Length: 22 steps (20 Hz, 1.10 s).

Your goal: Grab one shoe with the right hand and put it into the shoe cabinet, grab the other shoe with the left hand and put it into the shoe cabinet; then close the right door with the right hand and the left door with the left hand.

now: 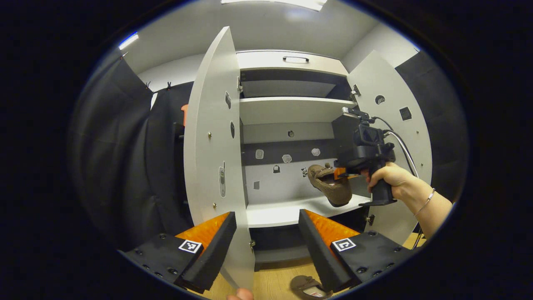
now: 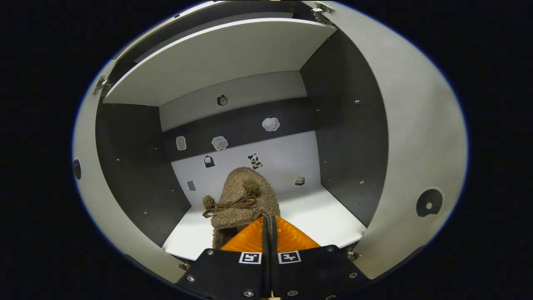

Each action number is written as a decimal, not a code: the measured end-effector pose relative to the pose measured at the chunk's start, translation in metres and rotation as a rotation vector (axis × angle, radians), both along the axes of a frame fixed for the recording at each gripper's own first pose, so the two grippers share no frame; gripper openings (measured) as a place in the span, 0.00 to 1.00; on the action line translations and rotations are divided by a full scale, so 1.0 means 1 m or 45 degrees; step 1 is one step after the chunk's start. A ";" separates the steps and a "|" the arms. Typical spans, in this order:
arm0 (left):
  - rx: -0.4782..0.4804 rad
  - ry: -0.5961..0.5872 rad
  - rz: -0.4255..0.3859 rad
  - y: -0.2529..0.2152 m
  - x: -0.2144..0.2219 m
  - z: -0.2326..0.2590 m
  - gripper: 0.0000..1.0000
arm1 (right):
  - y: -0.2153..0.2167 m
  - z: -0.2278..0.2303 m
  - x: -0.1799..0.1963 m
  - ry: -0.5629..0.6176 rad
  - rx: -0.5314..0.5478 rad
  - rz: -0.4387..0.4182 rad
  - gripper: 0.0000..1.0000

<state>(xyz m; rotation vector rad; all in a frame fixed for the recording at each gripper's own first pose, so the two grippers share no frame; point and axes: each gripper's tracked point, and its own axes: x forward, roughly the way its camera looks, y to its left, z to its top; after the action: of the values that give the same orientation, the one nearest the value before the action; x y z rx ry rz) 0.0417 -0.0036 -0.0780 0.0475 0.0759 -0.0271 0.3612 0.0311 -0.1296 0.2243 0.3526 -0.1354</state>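
Note:
A brown fuzzy shoe (image 1: 331, 183) hangs tilted, toe down, over the front right of the white shelf (image 1: 275, 214) in the open shoe cabinet. My right gripper (image 1: 347, 173), held by a hand, is shut on its heel. In the right gripper view the shoe (image 2: 245, 196) with its brown bow points into the cabinet, pinched by my right gripper (image 2: 268, 221) above the shelf (image 2: 329, 221). My left gripper (image 1: 266, 214) stands open in front of the cabinet with nothing between its fingers. The second shoe (image 1: 308, 287) lies on the wooden floor below it.
The left door (image 1: 212, 137) swings out toward me, its edge passing between my left fingers. The right door (image 1: 391, 125) (image 2: 416, 146) stands open beside the right hand. Another shelf (image 1: 287, 109) sits higher up. Black cloth hangs to the left.

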 end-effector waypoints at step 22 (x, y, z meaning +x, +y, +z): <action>-0.043 0.034 -0.077 -0.050 -0.010 -0.015 0.96 | -0.005 0.041 -0.071 -0.187 -0.136 0.104 0.35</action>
<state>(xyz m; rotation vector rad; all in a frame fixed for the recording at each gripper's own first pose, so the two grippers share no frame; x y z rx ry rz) 0.0318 -0.0541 -0.0927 0.0158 0.1006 -0.0892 0.2904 0.0259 -0.0890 0.1129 0.2076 -0.0568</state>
